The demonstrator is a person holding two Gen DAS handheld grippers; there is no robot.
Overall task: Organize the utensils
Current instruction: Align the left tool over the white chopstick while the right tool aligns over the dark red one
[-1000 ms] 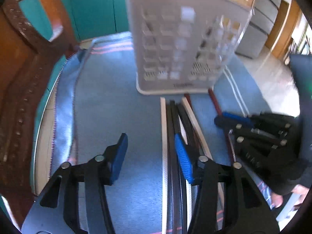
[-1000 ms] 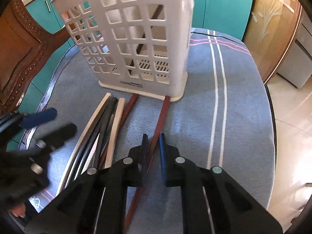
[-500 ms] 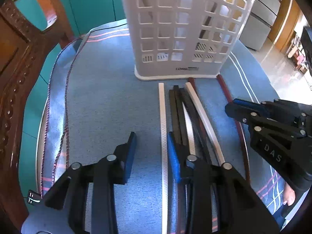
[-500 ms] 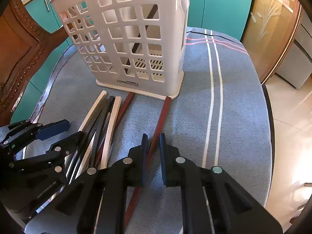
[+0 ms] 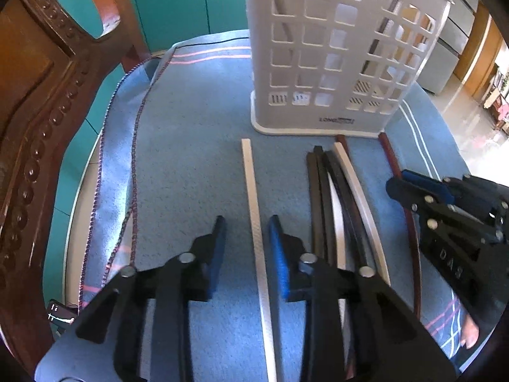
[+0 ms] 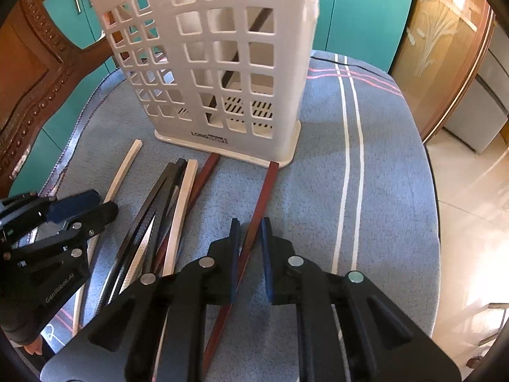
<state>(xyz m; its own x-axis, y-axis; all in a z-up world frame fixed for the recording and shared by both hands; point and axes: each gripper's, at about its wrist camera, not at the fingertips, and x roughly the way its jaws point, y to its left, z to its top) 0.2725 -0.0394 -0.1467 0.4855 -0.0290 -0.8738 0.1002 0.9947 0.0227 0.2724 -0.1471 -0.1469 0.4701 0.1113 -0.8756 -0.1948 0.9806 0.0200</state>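
Several chopsticks lie on the blue cloth in front of a white lattice utensil basket [image 5: 337, 47] [image 6: 222, 63]. My left gripper [image 5: 246, 222] is open and straddles a lone cream chopstick [image 5: 253, 191], which lies on the cloth apart from a bundle of black and cream chopsticks [image 5: 337, 197]. My right gripper [image 6: 249, 226] is open, its fingers close on either side of a reddish-brown chopstick [image 6: 264, 191] without clamping it. A dark stick stands inside the basket [image 6: 241, 51]. The left gripper shows at the left of the right wrist view [image 6: 82, 207].
A carved wooden chair back [image 5: 41, 111] rises at the left table edge. The cloth [image 6: 366, 191] covers a round table, with floor beyond its right edge. Teal cabinets [image 5: 178, 0] stand behind.
My left gripper moved left off the bundle, taking the cream chopstick sideways with it, and now straddles it. My right gripper stayed around the reddish-brown chopstick, its jaws a little wider.
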